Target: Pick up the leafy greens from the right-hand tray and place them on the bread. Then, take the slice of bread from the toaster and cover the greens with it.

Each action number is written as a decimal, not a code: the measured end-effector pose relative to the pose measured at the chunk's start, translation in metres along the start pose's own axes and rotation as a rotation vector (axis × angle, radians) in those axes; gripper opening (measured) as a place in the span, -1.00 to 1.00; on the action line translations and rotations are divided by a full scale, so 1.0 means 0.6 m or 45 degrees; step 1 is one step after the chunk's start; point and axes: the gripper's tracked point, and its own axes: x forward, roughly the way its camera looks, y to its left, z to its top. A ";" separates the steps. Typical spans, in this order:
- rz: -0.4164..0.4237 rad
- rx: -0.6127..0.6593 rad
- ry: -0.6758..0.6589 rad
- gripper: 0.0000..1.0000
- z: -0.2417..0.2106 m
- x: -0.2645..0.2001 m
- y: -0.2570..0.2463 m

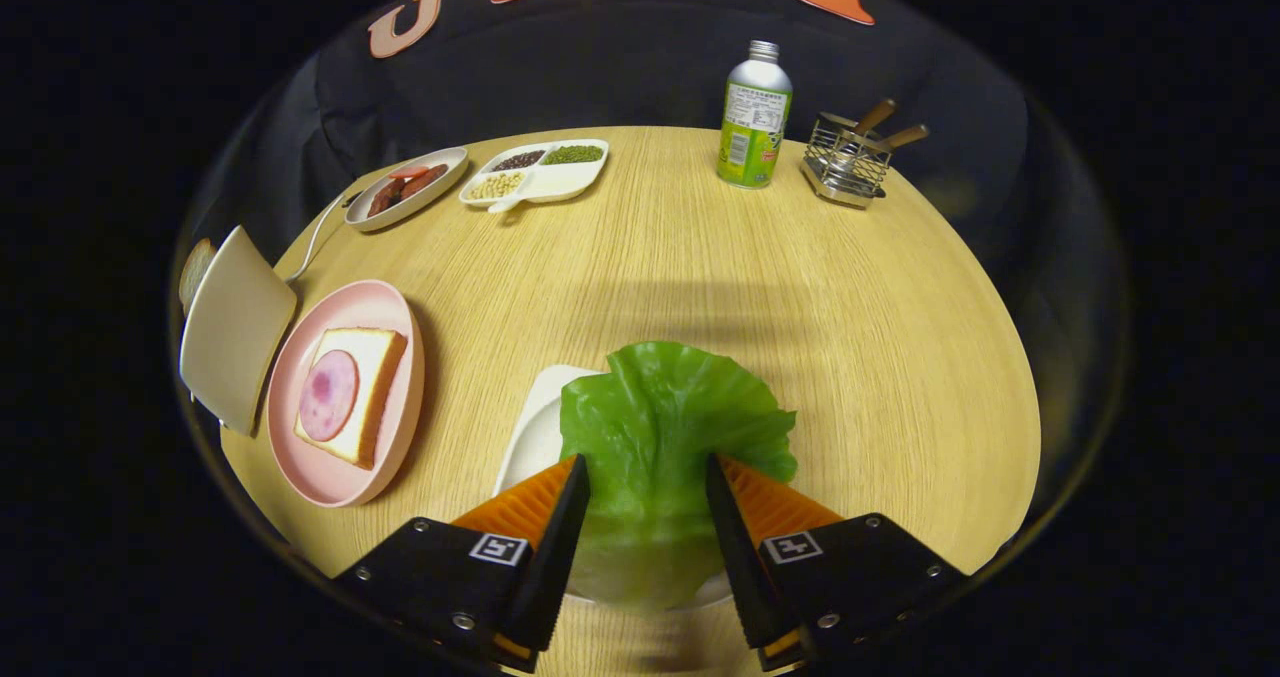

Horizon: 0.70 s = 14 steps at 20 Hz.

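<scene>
The leafy greens point(665, 427) lie as one broad, crinkled leaf over a white tray point(535, 427), and the near end of the leaf runs back between the two fingers of the gripper point(647, 467). The fingers stand apart on either side of the leaf with its green surface showing between them; whether their inner faces already touch the leaf's edges I cannot tell, so I would not call this a firm grip. That is the first risk: a thin, floppy leaf may fold or slide out if the fingers close on only its edge, or it may tear if pinched hard. If the tips come down too low they could catch the tray's rim and drag or tip the tray along with the leaf. Well apart, beyond the left finger, the slice of bread point(352, 392) topped with a round slice of ham point(328, 395) sits on a pink plate point(385, 307). A drooping leaf carried that way could brush the plate's edge, land off-centre, or push the ham askew. Just beyond the plate stands the toaster point(235, 327) with a slice point(195, 269) peeking behind it, close enough that a wide swing might knock it.
</scene>
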 end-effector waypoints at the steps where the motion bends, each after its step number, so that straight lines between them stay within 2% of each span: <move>1: -0.011 0.017 0.002 0.30 -0.002 0.002 -0.004; 2: -0.013 0.027 -0.004 -0.01 0.001 0.003 -0.007; 3: -0.005 0.024 -0.009 -0.15 0.001 -0.001 -0.009; 4: 0.001 0.019 -0.010 -0.40 0.002 0.002 -0.012; 8: 0.086 0.106 -0.002 -0.88 0.006 -0.011 -0.004; 14: 0.226 0.166 -0.143 -0.93 0.065 -0.062 0.048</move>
